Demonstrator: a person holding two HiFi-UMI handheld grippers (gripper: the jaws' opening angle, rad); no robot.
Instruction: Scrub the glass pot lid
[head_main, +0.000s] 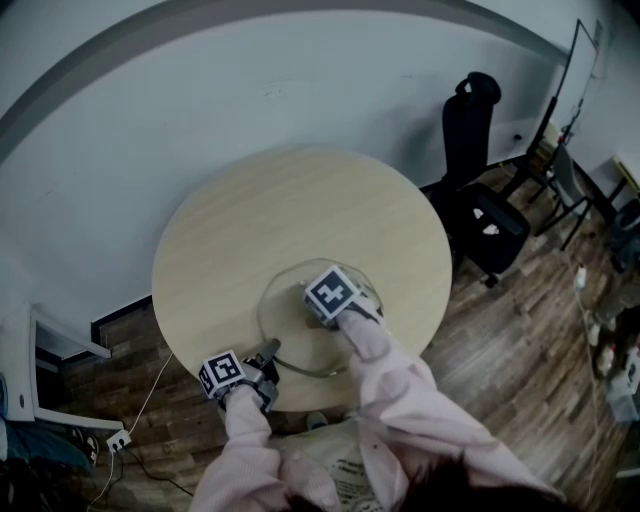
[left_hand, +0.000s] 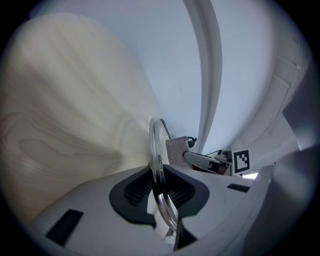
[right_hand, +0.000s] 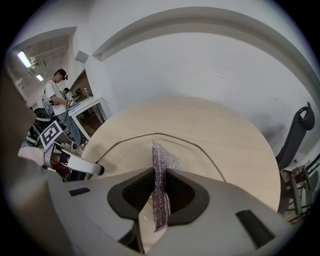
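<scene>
Pale round wooden table (head_main: 250, 210) carried the glass pot lid (head_main: 290, 335), which lay roughly flat with its broad face upward; being round, it had no long axis. The left gripper (left_hand: 159, 187) was clamped on the lid's metal rim at the near edge, so the disc stretched away ahead of its jaws. The right gripper (right_hand: 159, 187) pinched a purple mesh scrub pad (right_hand: 161, 165) edge-on, with the lid's rim arcing just beyond its tips.
</scene>
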